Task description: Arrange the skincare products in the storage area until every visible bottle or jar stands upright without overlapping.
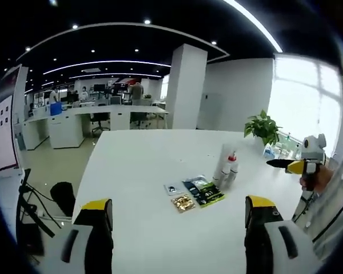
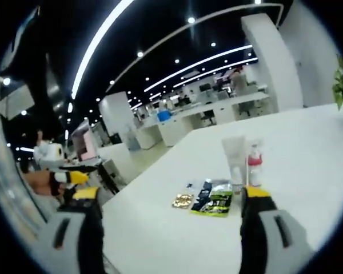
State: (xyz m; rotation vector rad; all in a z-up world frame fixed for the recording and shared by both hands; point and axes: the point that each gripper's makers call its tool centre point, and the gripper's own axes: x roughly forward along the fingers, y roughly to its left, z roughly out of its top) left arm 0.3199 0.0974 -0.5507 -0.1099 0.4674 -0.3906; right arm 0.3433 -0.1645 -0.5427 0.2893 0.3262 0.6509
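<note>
In the left gripper view, the left hand-held gripper [image 1: 180,208] hangs above the white worktop [image 1: 143,165], its two yellow-tipped jaws spread wide with nothing between them. Ahead of the jaws, near the middle of the worktop, lie a few flat sachets: a small pale one [image 1: 172,188], a golden one [image 1: 183,202] and a dark green-and-black one [image 1: 204,192], close together and partly overlapping. Just beside them stand a white tube [image 1: 222,164] and a small bottle with a red collar [image 1: 231,168], both upright and touching or nearly so. At the right edge the right hand-held gripper [image 1: 286,164] comes in, held by a hand [image 1: 319,175]. A potted plant [image 1: 263,128] stands at the far side of the worktop, with office desks [image 1: 74,120] beyond.

In the right gripper view, the right hand-held gripper [image 2: 174,197] is likewise released, jaws wide apart and empty above the worktop. The sachets, golden [image 2: 183,200] and green-and-black [image 2: 212,200], lie ahead between the jaws, with the tube [image 2: 234,155] and the red-collared bottle [image 2: 254,164] upright just behind them. At the left edge a hand [image 2: 41,181] holds the left hand-held gripper [image 2: 74,177].
</note>
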